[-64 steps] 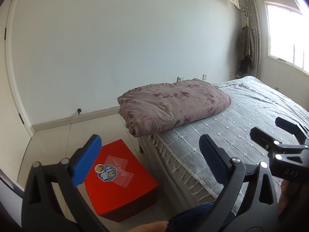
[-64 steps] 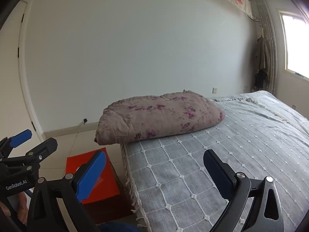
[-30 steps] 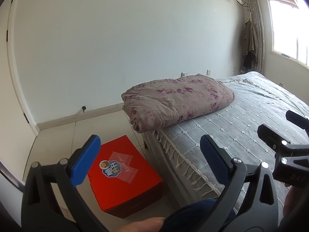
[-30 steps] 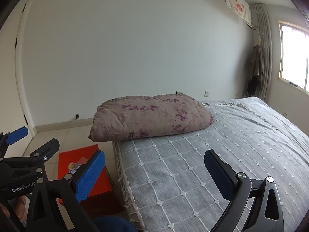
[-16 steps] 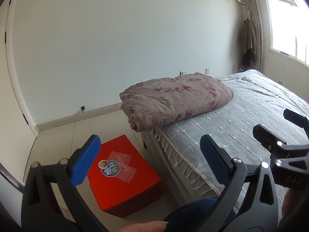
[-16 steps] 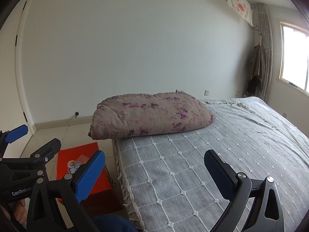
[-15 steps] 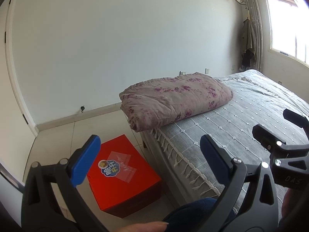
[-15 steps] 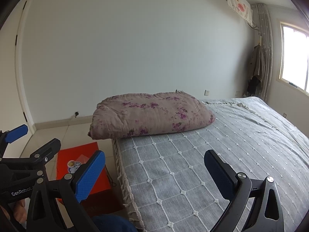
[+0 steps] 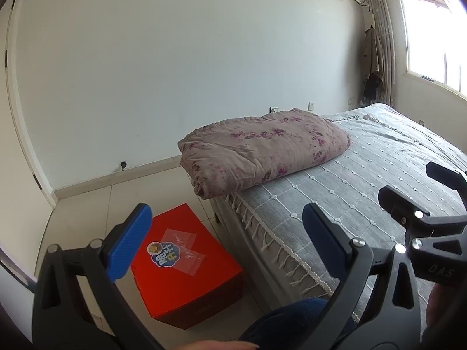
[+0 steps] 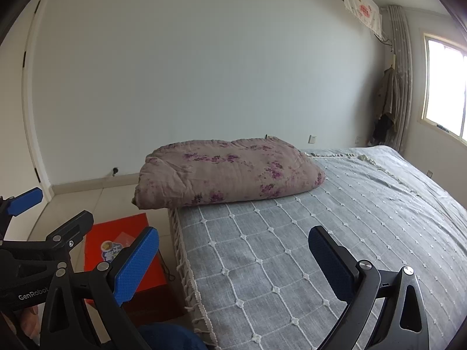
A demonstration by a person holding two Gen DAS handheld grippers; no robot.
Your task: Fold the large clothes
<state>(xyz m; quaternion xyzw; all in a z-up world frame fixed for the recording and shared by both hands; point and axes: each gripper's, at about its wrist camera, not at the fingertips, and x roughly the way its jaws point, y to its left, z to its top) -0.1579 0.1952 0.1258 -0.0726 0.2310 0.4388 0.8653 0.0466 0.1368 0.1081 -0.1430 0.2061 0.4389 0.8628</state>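
At the far left of the right wrist view, the left gripper [image 10: 49, 205] hangs over the tiled floor [image 9: 87, 201], its fingers spread wide with nothing between them. Just right of it on the floor sits a red box [image 9: 186, 265] with a round blue label and a clear plastic bag on its lid, close beside the bed [image 10: 364, 218]. A folded floral quilt [image 9: 262, 151] lies on the bed's far left corner, its left end overhanging the edge. The bed wears a grey bedspread [image 9: 364, 180] with a white grid pattern and a fringed border. The right gripper [image 10: 233, 255] hovers over the near part of the bedspread, fingers wide apart and holding nothing. No garment to fold can be made out on the bed. At the far right, clothes hang beside a curtain [image 10: 401, 73] and a bright window [image 10: 443, 87].
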